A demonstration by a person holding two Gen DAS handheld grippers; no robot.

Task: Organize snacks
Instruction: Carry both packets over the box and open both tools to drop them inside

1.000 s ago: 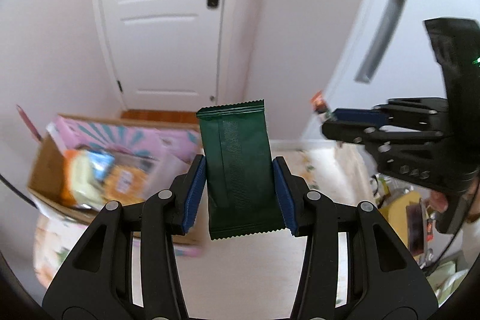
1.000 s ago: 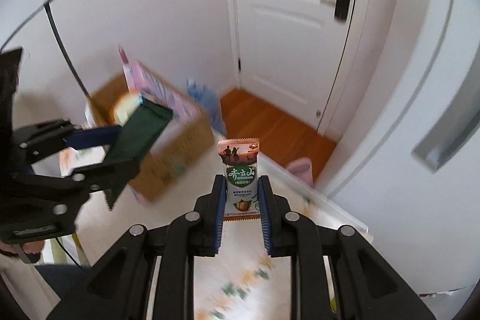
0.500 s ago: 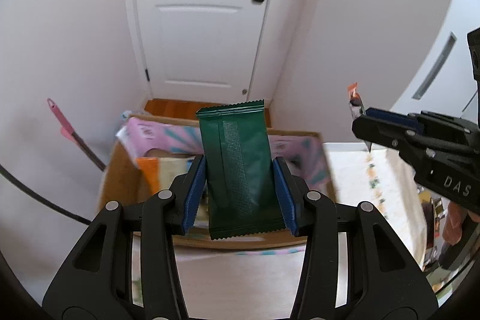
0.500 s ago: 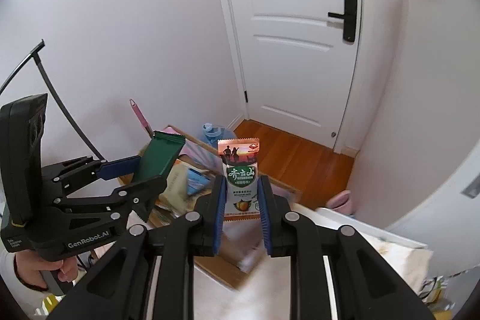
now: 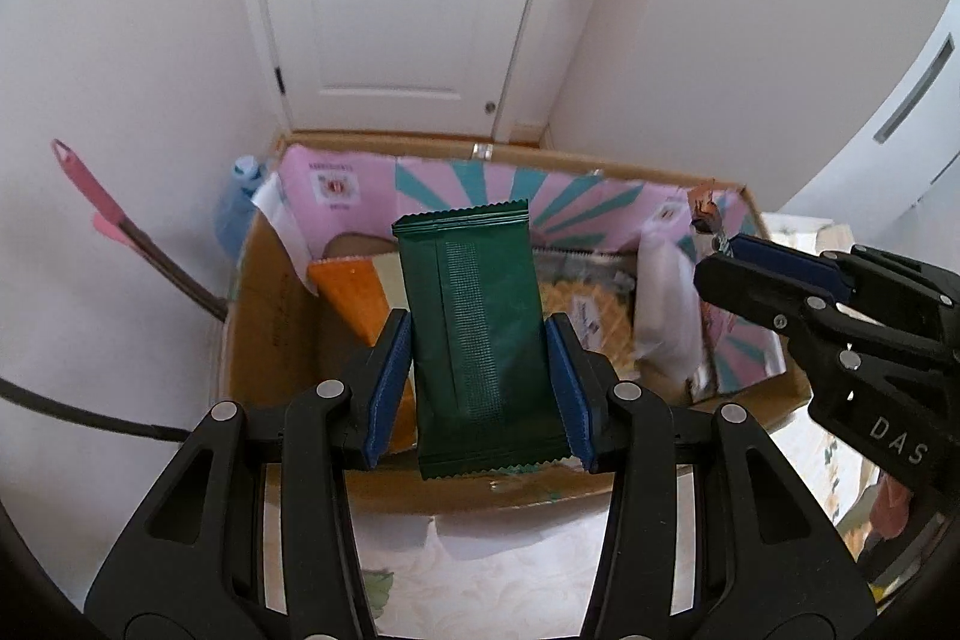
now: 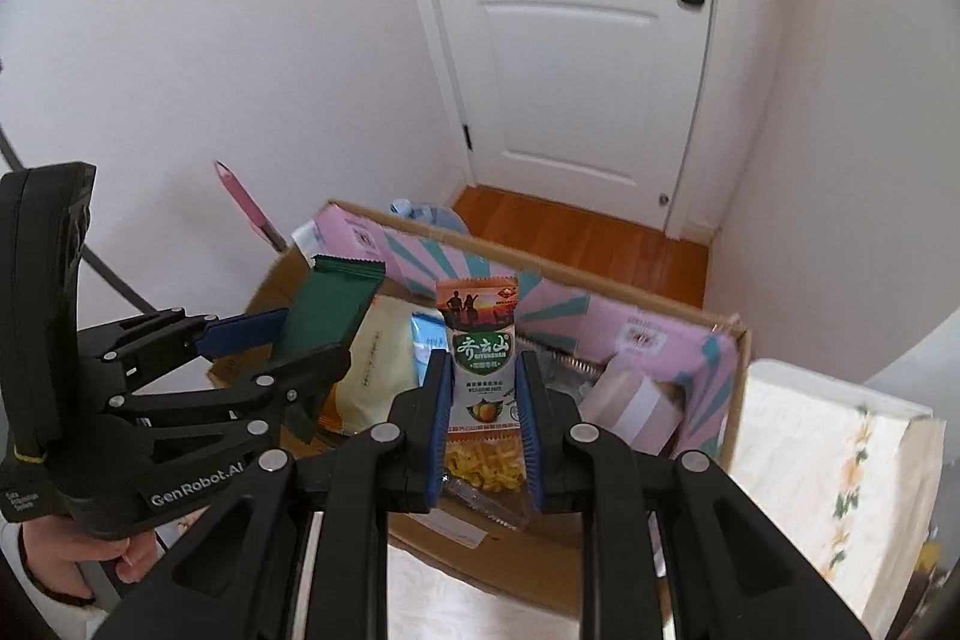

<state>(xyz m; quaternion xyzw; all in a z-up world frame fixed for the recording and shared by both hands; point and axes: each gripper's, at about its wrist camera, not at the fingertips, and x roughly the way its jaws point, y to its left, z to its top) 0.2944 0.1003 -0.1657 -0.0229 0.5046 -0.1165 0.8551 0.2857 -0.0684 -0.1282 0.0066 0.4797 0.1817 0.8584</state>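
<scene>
My left gripper (image 5: 479, 340) is shut on a dark green snack packet (image 5: 480, 340), held upright over an open cardboard box (image 5: 258, 328). The same green packet (image 6: 330, 304) and left gripper (image 6: 282, 340) show at the left of the right wrist view. My right gripper (image 6: 483, 388) is shut on a narrow snack stick packet (image 6: 483, 346) with a green label, also above the box (image 6: 729, 430). In the left wrist view the right gripper (image 5: 726, 259) reaches in from the right with the stick packet's tip (image 5: 703, 211) showing. Several snack packs lie inside the box.
The box has pink and teal inner flaps (image 5: 570, 196) and sits against a white wall by a white door (image 6: 588, 40). A pink-handled tool (image 5: 102, 214) leans on the wall at left. A floral cloth surface (image 6: 834, 466) lies to the right. A hand (image 6: 72, 568) grips the left tool.
Both grippers have swung over toward the box and tipped downward; the box now lies directly beneath both held packets. Both grips are unchanged.
</scene>
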